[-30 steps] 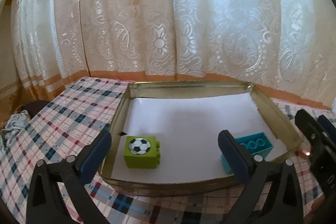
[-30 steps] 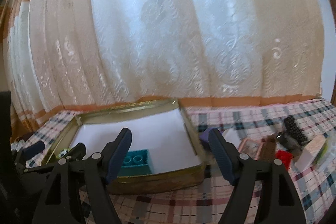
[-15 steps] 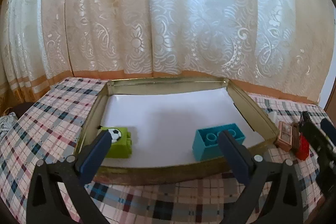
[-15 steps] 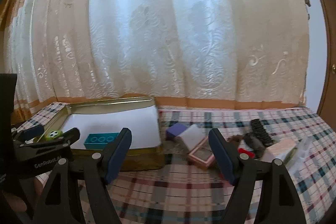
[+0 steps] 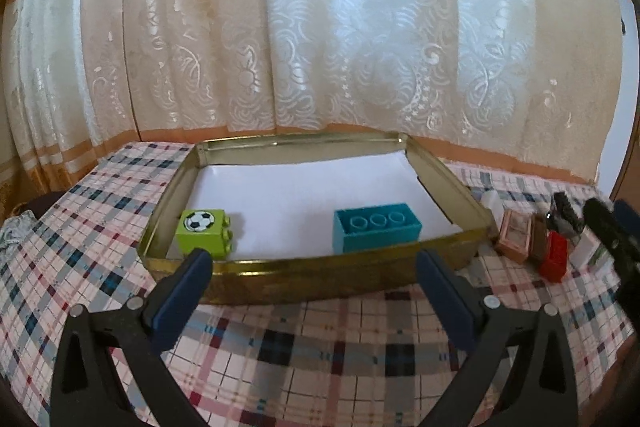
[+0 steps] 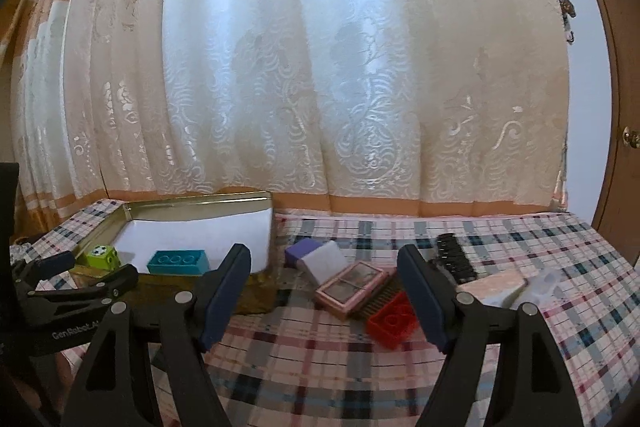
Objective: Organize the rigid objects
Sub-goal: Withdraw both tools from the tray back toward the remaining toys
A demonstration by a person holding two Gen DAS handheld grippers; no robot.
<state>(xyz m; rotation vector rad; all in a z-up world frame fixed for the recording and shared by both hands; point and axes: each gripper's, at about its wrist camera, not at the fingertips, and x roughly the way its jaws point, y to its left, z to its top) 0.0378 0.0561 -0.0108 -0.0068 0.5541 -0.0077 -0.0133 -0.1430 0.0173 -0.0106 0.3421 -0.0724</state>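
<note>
A gold tin tray (image 5: 320,277) lined with white paper holds a green football block (image 5: 204,233) at its near left and a teal brick (image 5: 376,231) at its near right. My left gripper (image 5: 314,287) is open and empty, just in front of the tray. My right gripper (image 6: 324,291) is open and empty, above the checked cloth to the right of the tray (image 6: 256,291). Before it lie a red brick (image 6: 390,323), a pink case (image 6: 352,287) and a purple and white block (image 6: 316,259).
A black comb-like piece (image 6: 454,259), a pale flat box (image 6: 496,287) and a clear plastic item (image 6: 548,285) lie further right. Lace curtains hang behind the table. The left gripper shows at the left edge of the right wrist view (image 6: 76,283).
Both grippers have drawn back from the tray. The right gripper has swung to the right, bringing the loose items into its view. The blocks in the tray have not moved.
</note>
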